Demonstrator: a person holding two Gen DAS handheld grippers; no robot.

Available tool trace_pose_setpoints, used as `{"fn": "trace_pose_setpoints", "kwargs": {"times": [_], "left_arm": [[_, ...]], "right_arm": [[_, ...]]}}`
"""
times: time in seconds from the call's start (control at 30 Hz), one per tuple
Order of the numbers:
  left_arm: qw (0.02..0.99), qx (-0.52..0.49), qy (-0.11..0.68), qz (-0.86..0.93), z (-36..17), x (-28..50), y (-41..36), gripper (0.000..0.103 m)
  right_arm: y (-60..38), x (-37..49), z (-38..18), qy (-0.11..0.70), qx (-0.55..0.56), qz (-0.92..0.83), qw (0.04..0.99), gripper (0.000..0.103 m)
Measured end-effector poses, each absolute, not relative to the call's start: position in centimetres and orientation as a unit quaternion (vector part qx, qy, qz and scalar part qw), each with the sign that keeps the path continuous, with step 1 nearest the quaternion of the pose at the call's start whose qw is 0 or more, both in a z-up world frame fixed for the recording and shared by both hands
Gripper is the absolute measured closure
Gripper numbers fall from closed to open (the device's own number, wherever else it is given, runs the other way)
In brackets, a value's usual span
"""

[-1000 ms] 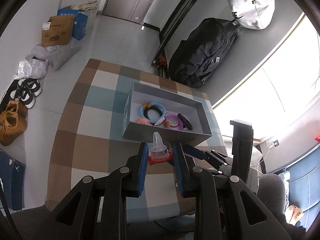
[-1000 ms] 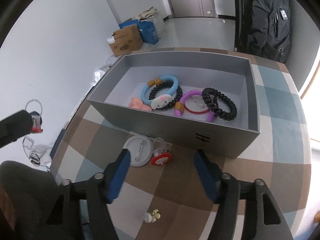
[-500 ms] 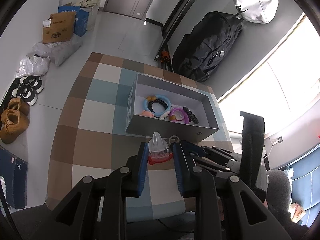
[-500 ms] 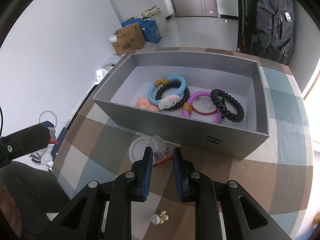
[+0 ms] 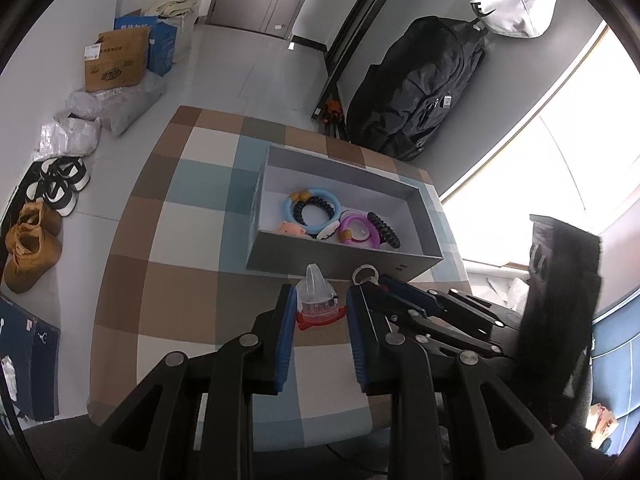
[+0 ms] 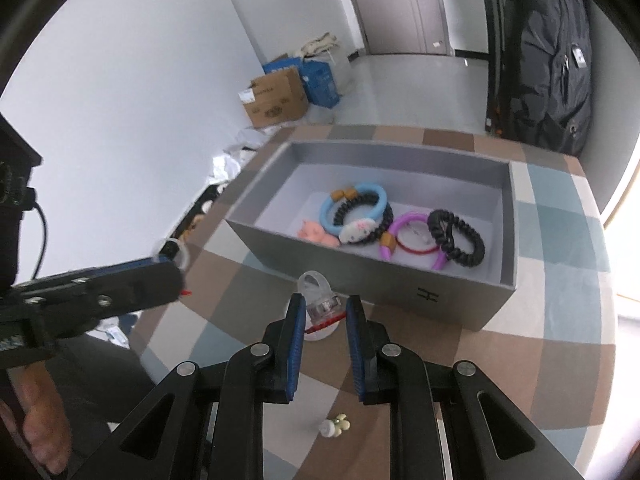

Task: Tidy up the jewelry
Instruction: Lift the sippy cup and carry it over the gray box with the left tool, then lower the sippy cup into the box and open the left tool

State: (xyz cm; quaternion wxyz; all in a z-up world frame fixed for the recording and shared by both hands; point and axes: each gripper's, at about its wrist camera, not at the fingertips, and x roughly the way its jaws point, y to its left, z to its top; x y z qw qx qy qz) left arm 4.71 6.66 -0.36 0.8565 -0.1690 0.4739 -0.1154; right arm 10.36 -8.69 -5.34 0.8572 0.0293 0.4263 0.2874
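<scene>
A grey box on the checked tablecloth holds a blue ring, black coil bands, a purple ring and a pink charm. My left gripper is shut on a clear ring with a red base, held above the table in front of the box. My right gripper is shut on a second clear ring with a red base, lifted near the box's front wall. The left gripper also shows in the right wrist view.
A small cream flower charm lies on the cloth near my right gripper. A black bag leans on the far wall. Cardboard boxes and shoes sit on the floor at the left.
My right gripper closed on the clear red-based ring in front of the box and lifted it. My left gripper kept its ring and drew back higher from the box.
</scene>
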Motion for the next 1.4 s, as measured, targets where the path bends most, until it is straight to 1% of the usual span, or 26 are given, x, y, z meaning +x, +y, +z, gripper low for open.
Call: {"fn": "trace_pose_setpoints", "kwargs": {"times": [0.33, 0.77, 1.13, 1.4], "left_arm": [[0.860, -0.147, 0.476, -0.109, -0.5, 6.1, 4.9, 0.083], [0.862, -0.156, 0.473, -0.099, -0.1, 9.5, 3.5, 0.083], [0.855, -0.159, 0.485, -0.098, -0.8, 12.3, 2.5, 0.083], [0.847, -0.166, 0.496, -0.100, -1.2, 14.1, 2.2, 0.083]], "right_arm": [[-10.0, 10.0, -2.5, 0.390, 0.056, 0.306, 0.867, 0.084], [-12.5, 11.7, -0.9, 0.377, 0.087, 0.297, 0.873, 0.084], [-13.7, 14.7, -1.2, 0.382, 0.101, 0.281, 0.875, 0.084], [-14.2, 17.5, -2.3, 0.402, 0.121, 0.268, 0.867, 0.084]]}}
